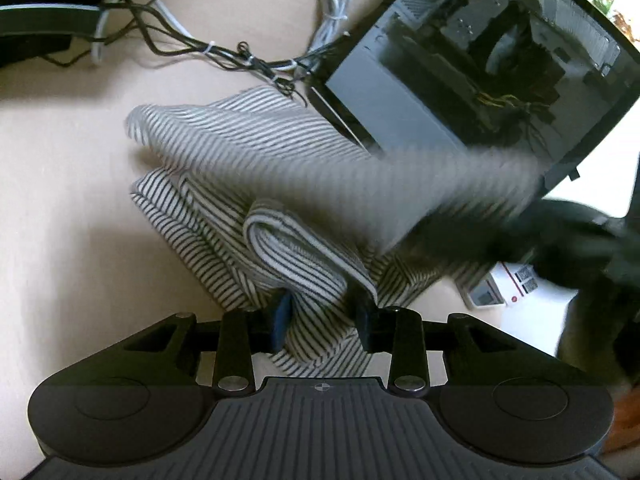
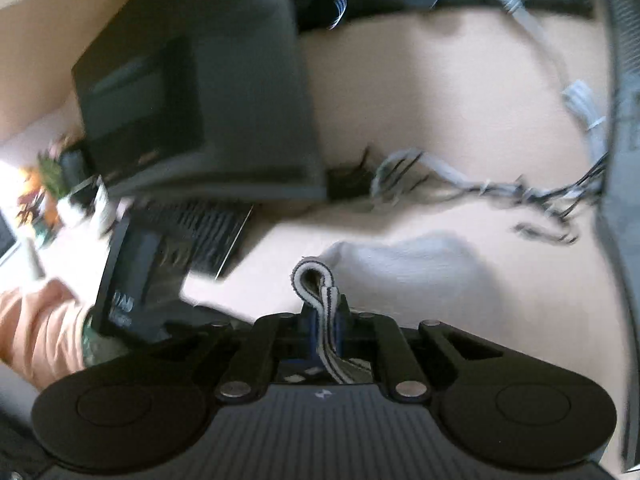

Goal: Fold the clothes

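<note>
surface: pale beige tabletop (image 1: pixel 60 208), smooth, lit from the far right. lying on it: striped garment (image 1: pixel 224 184), grey-white with dark stripes, bunched in loose folds near the middle, part of it raised off the surface and blurred; computer case (image 1: pixel 472 72), dark, glass side panel showing its insides, at the far right, the cloth's far edge just beside it; bundle of black and white cables (image 1: pixel 224 54), tied in places, running from the case toward a dark object at the far left; small white box (image 1: pixel 500 284) with red marking, near right, beside the cloth.
</note>
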